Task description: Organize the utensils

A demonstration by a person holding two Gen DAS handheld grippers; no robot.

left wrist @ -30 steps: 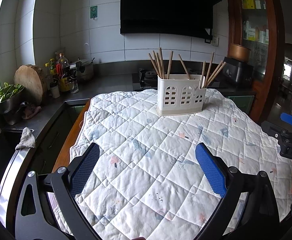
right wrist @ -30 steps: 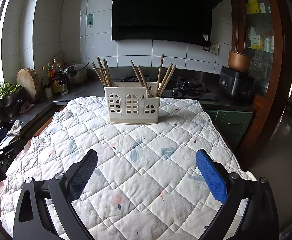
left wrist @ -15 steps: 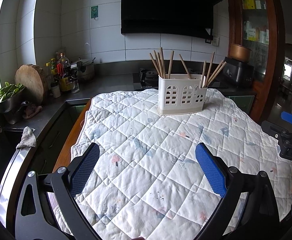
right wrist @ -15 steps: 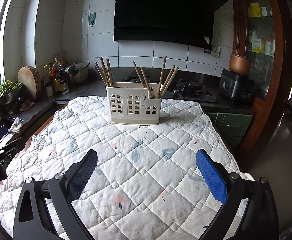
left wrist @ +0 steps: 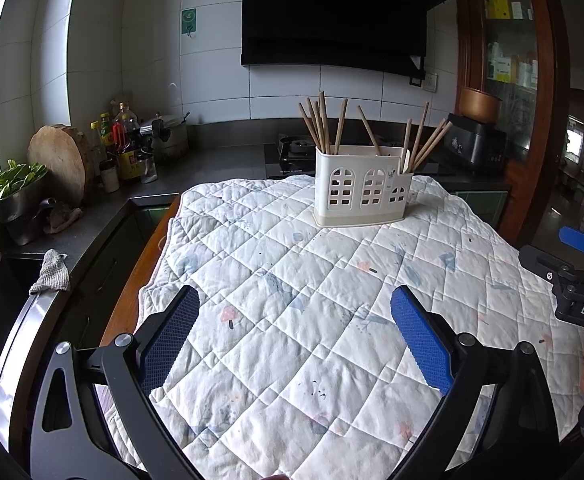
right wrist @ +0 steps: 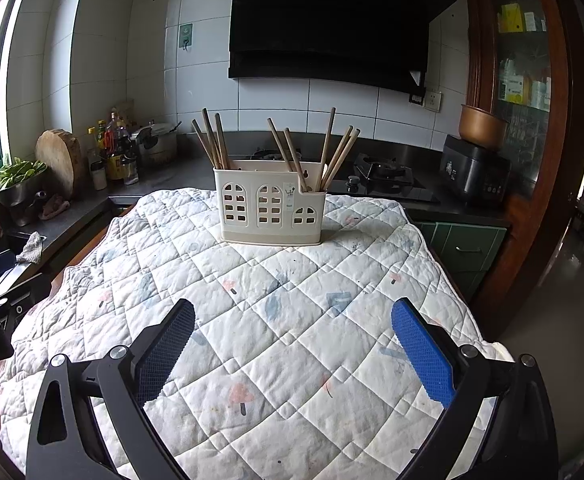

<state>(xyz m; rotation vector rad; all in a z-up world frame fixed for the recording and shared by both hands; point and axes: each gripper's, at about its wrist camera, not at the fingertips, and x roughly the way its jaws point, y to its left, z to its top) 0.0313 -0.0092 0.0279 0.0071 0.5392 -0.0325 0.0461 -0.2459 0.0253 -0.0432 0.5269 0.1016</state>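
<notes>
A kitchen tabletop (left wrist: 140, 268) was covered by a white quilted cloth (right wrist: 292, 300). At its far end stood a cream holder (right wrist: 270, 210), upright, with wooden chopsticks (right wrist: 328, 148) inside. Left gripper (left wrist: 294, 332) and right gripper (right wrist: 292, 336) hovered above the cloth, jaws released and holding nothing.

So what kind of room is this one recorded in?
A home kitchen, by the look of it. A black range hood hangs over a gas stove on the dark counter, bottles stand by a round chopping block, and a chopstick holder sits on the quilted cloth.
</notes>
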